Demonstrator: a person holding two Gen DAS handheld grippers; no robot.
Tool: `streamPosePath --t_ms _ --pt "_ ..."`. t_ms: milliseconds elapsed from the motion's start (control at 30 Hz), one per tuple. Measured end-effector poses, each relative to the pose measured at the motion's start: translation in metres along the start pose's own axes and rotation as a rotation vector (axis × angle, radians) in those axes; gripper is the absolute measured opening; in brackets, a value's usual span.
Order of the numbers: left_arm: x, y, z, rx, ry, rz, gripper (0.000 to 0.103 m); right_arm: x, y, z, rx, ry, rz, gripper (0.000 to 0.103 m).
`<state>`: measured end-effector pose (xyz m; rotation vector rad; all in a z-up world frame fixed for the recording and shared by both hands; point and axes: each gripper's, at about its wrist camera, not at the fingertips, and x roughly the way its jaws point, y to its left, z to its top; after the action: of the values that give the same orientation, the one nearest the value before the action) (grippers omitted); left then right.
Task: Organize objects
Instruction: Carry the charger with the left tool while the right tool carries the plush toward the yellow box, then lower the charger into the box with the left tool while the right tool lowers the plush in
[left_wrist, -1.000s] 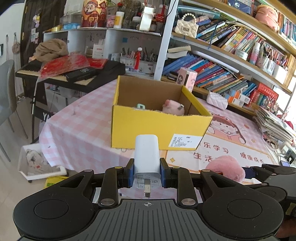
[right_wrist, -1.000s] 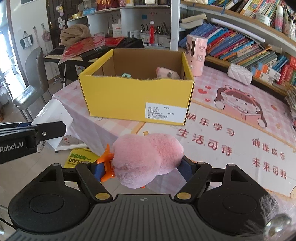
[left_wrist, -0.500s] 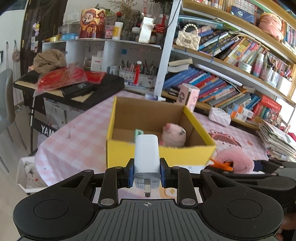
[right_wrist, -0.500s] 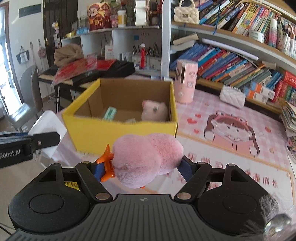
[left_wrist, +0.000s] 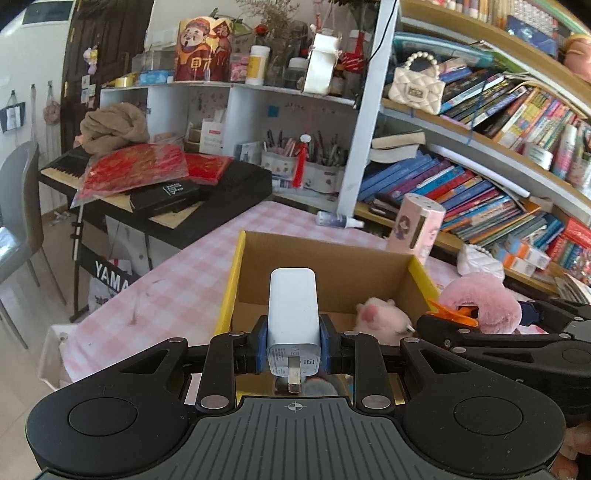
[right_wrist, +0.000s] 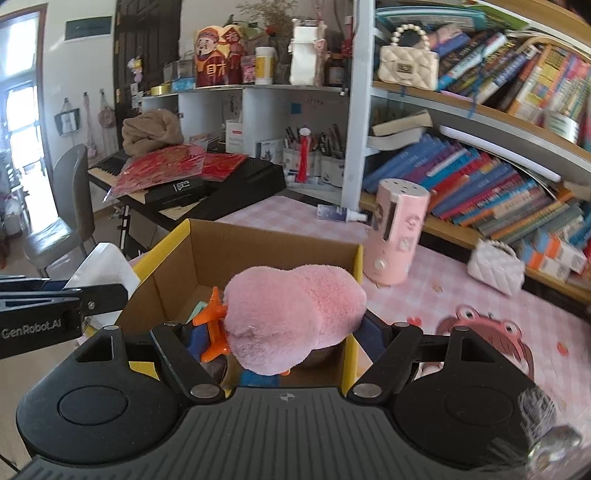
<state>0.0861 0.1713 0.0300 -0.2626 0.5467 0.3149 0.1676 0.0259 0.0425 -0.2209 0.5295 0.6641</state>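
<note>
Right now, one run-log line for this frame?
left gripper: shut on white charger | right gripper: shut on pink plush | both above yellow box

The left gripper (left_wrist: 293, 334) was made of black plastic, with blue pads (left_wrist: 261, 338) on the inside of its two fingers. Its wide base was ribbed in grey, and a round disc was set at each side. Small silver screws (left_wrist: 217, 401) were seen on the arms, and a little white cross mark on the base. The right gripper (right_wrist: 277, 334) was built the same way. White letters, "GenRobot.AI", were printed on one black finger.
</note>
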Motion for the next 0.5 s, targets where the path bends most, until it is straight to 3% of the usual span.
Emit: streamPosePath --t_ms 233,500 --pt "0.034 -0.008 0.005 0.014 0.048 0.026 0.025 0.030 -0.008 0.009 -0.036 -0.003 0.011 0.076" --pt "0.067 -0.011 0.002 0.025 0.113 0.067 0.025 0.062 -0.012 0.009 -0.140 0.064 0.072 0.076"
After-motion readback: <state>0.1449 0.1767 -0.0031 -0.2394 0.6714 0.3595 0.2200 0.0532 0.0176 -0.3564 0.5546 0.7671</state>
